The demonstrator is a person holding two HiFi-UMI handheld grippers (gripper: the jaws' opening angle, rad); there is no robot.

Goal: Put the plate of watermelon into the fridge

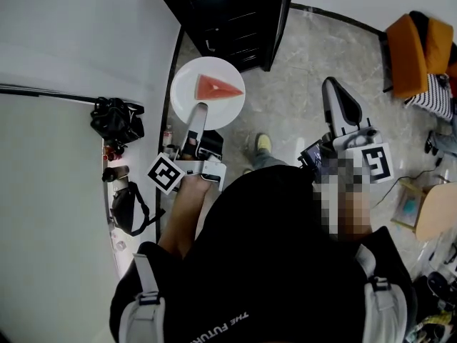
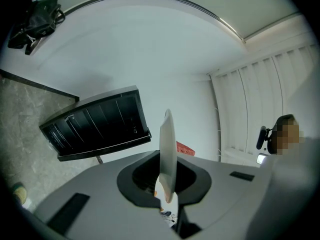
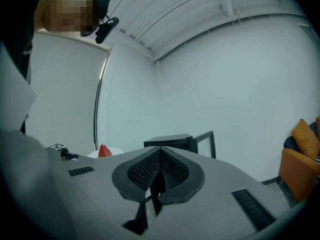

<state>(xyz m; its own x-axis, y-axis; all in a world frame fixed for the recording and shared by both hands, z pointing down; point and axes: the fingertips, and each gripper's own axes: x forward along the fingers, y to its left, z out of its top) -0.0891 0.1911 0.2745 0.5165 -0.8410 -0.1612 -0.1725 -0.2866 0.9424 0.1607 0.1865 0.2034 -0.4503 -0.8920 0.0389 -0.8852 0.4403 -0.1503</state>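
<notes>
Hand-held gripper [image 2: 168, 203], plate [image 2: 167, 144] seemingly edge-on; overhead, watermelon [image 1: 218, 86]

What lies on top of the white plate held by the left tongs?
One red watermelon wedge lies on the plate; the rest of its top is bare. The left tongs, shut on the near rim, cover that small part.

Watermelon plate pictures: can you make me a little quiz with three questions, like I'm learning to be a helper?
1. True or false: the right tongs are shut and empty.
2. What lies on the round white plate? A) a banana B) a red watermelon wedge C) bread
3. Fill in: the left tongs pinch the plate by its ____.
Key: 1 true; 2 B; 3 rim.
</notes>
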